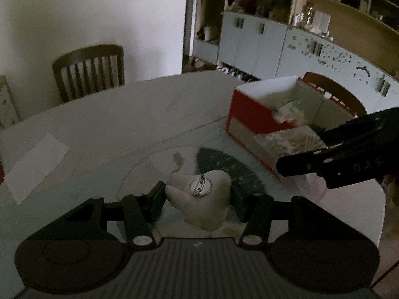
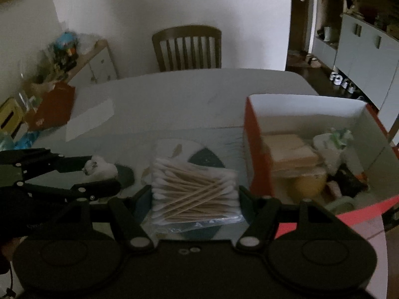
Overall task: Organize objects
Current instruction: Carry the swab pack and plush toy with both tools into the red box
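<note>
Tooth-shaped badge [image 1: 199, 199]: a pale, soft, tooth-shaped piece with a round metal pin back facing up, clamped between the left gripper's pads above the table, at 6 o'clock in the left wrist view.
Left gripper [image 1: 198, 196]: jaws narrow, pressed on both sides of the badge; in the right wrist view it sat at 9 o'clock with the badge between its fingers.
Pack of cotton swabs [image 2: 195, 190]: a clear packet of wooden-stemmed swabs, gripped from both sides at 6 o'clock in the right wrist view.
Right gripper [image 2: 195, 199]: jaws fairly wide, closed on the packet's two edges; in the left wrist view it entered from 3 o'clock.
Red box [image 2: 256, 149]: open, white inside, at 3 o'clock of the swabs, just beside them, holding mixed items.
Table [image 1: 124, 114]: pale top with a leaf-print mat [image 1: 224, 167] under the badge.
Paper sheet [image 1: 35, 167]: flat on the table at 9 o'clock.
Chair [image 2: 187, 48]: at 12 o'clock beyond the far edge.
</note>
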Available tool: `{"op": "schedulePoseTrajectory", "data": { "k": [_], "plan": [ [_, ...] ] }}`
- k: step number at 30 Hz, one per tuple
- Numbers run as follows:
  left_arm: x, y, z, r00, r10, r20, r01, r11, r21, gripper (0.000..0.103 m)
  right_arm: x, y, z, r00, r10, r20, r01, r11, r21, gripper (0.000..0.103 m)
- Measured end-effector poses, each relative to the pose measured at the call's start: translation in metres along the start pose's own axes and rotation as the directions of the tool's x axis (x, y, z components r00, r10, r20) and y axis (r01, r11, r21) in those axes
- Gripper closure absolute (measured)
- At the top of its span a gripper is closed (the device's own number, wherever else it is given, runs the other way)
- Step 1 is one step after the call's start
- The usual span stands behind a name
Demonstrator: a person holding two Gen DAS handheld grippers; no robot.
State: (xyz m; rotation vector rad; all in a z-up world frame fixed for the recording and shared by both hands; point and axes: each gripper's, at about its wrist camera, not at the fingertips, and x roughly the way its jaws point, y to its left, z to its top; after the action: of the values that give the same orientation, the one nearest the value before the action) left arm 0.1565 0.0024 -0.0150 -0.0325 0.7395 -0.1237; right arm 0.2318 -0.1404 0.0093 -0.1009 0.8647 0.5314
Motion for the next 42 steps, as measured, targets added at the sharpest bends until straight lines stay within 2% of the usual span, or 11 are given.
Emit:
{"op": "schedulePoseTrajectory", "data": {
  "k": [14, 30, 42],
  "plan": [
    [-0.013, -0.054, 0.029, 0.998, -0.023, 0.057, 0.021, 0.999, 0.028, 0.048, -0.043, -0.051, -0.009, 0.997, -0.033, 0.071, 0.030, 0.999, 0.039, 0.033],
    [0.029, -0.135, 0.059, 0.997, -0.062, 0.050, 0.057, 0.994, 0.093, 0.048, -0.066, -0.138, -0.019, 0.992, -0.085, 0.096, 0.077, 0.993, 0.084, 0.033],
    [0.069, -0.179, 0.082, 0.996, -0.079, 0.028, 0.074, 0.985, 0.156, 0.048, -0.059, -0.201, -0.009, 0.985, -0.138, 0.099, 0.128, 0.987, 0.099, 0.032]
  ]
}}
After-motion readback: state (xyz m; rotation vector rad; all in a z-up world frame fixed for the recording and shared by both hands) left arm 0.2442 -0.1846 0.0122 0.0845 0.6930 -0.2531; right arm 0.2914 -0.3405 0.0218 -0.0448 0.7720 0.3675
